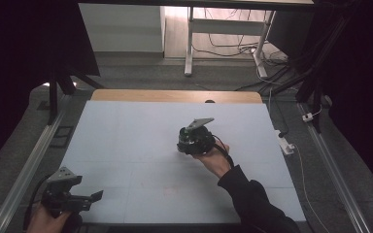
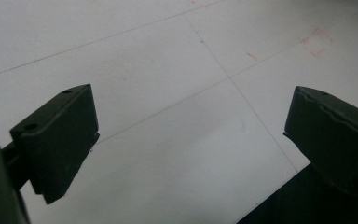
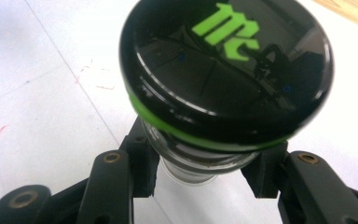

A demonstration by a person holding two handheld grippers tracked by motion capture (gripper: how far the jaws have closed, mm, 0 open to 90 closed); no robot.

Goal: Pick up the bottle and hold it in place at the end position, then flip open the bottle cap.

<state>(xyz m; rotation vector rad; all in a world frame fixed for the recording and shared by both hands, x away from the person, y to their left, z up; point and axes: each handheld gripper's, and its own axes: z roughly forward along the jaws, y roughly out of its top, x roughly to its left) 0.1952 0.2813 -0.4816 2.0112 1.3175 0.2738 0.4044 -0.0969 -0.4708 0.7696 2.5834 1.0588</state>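
A black-lidded jar (image 3: 223, 70) is clamped in the right claw (image 3: 200, 172) above the white desk (image 1: 126, 141); the left claw (image 2: 191, 144) is held apart.

One readable mark: bright green blocky letters "mc" on the glossy black lid (image 3: 226, 70) of the jar in my right gripper view, upper centre of the frame, running tilted toward the upper right. The faint red marks on the white table sheet (image 2: 168, 70) in my left gripper view, upper right, are not legible.
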